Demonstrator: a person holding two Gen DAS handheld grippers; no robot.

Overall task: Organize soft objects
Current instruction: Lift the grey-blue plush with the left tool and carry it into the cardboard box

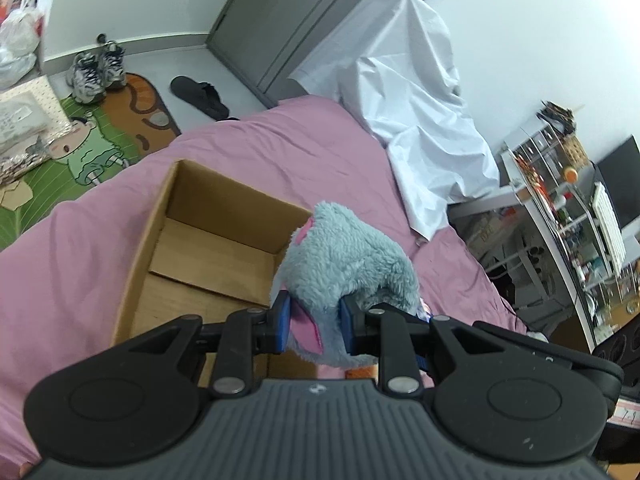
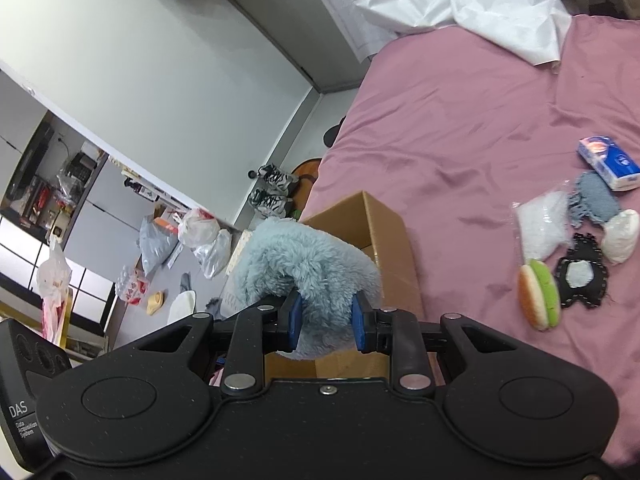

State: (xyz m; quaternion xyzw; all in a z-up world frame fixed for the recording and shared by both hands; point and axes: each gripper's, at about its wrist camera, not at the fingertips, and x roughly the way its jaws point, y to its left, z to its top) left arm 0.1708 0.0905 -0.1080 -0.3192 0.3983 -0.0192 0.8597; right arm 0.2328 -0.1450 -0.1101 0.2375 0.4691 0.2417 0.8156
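Plush toy (image 1: 352,268), grey-blue and fluffy with pink patches, clamped in both claws and held up over the pink bed (image 1: 80,248). Left claw (image 1: 314,326) closed on its lower end, blue pads (image 1: 283,326) pressing into pink and grey fabric. Right claw (image 2: 326,322) closed on another fluffy part of the same toy (image 2: 304,268), blue pads (image 2: 295,322) sunk into the pile.

Just beyond the toy, an open cardboard box (image 1: 224,208) standing on the bed near the edge that faces the floor; seen from the left wrist, nothing visible in the part of its inside that shows, the toy overlapping its right wall. From the right wrist, the same box (image 2: 384,224) partly hidden behind the toy.

Farther right on the bed, well apart from the box, a loose cluster: a burger-shaped toy (image 2: 540,294), a black pouch (image 2: 582,276), a white bag (image 2: 540,226), a white pad (image 2: 622,236), a grey-blue cloth piece (image 2: 596,198) and a tissue pack (image 2: 608,162) toward the right edge.

At the bed's far end, a white sheet (image 1: 408,80) draped over something tall and spilling onto the cover. On the floor past the bed's edge, sneakers (image 1: 96,68), a slipper (image 1: 200,96) and a green cartoon mat (image 1: 80,144).
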